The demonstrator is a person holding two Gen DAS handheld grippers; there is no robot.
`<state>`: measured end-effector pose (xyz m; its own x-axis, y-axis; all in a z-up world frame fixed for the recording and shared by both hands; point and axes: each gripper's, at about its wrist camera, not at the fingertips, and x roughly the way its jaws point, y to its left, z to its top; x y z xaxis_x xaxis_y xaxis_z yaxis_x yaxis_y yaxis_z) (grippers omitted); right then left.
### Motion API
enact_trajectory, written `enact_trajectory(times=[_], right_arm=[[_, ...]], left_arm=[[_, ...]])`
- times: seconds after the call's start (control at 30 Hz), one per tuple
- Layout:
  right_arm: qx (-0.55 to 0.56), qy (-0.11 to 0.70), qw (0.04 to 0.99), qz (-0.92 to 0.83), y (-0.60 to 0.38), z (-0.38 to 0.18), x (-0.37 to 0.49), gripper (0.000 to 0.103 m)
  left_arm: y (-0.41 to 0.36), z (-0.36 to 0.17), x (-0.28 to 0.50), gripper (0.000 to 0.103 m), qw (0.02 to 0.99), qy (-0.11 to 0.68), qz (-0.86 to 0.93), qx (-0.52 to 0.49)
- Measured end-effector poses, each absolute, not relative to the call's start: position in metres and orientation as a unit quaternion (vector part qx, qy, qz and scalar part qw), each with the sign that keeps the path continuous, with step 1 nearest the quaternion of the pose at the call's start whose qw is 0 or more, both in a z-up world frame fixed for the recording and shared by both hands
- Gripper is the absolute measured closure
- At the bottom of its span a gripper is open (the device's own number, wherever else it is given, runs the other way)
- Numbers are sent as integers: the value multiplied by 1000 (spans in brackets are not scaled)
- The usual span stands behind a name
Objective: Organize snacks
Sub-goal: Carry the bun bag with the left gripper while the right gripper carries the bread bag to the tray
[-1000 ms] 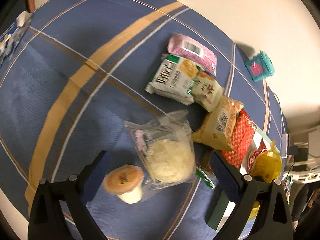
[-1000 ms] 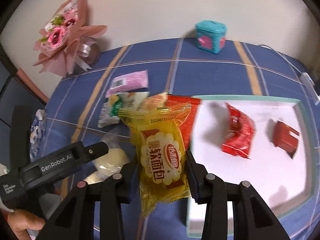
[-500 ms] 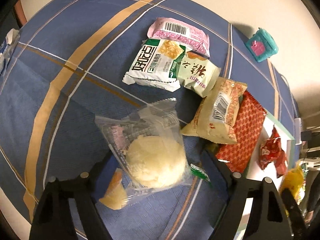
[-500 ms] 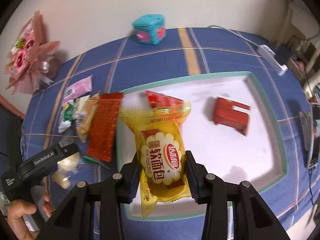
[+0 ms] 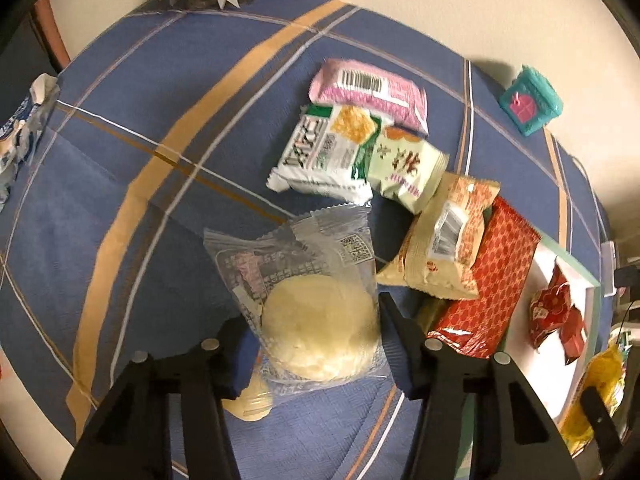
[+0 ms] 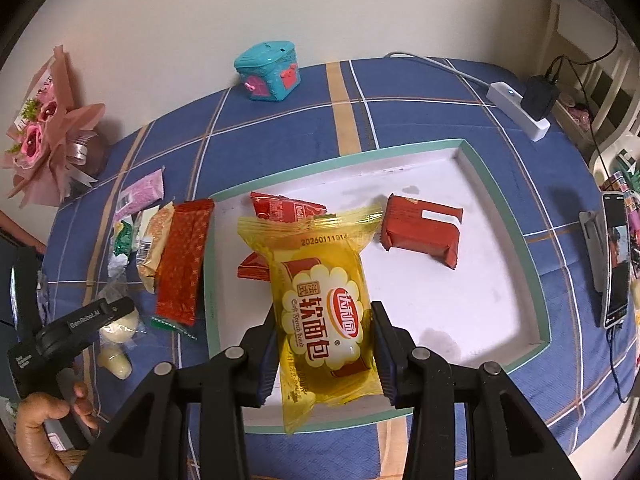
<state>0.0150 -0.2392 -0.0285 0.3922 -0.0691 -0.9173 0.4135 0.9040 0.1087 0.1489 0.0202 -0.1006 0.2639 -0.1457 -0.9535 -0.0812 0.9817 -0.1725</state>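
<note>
Yellow bread [image 6: 324,316]: pinched by the right tool [image 6: 325,350], held over the tray [image 6: 508,236].
Tray: white, with two red packs [image 6: 420,232] inside.
Clear bun pack [image 5: 312,304]: on the bench [image 5: 120,184], between the spread fingers of the left tool [image 5: 310,344].
Other snacks [image 5: 348,152]: piled beside the tray.

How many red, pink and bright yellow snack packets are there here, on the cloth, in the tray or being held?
Red: 3 (patterned packet, crinkled packet, flat packet)
Pink: 1 (pink packet)
Bright yellow: 1 (bread packet)
Total: 5
</note>
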Motion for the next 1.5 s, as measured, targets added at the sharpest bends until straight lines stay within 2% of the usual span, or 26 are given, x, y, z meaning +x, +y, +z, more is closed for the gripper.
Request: enact_trajectory(times=[0.33, 0.7, 1.1, 1.5], right_arm=[[187, 541, 803, -168, -265, -42, 10, 60], [235, 518, 779, -263, -349, -36, -33, 60], [249, 500, 782, -275, -377, -28, -53, 60], [244, 537, 771, -240, -364, -63, -35, 59]], left_arm=[[8, -49, 136, 47, 820, 562, -35, -102], [-81, -22, 100, 47, 817, 552, -151, -67], [-171, -34, 55, 47, 791, 563, -239, 11], [-200, -84, 43, 47, 756, 603, -250, 50]])
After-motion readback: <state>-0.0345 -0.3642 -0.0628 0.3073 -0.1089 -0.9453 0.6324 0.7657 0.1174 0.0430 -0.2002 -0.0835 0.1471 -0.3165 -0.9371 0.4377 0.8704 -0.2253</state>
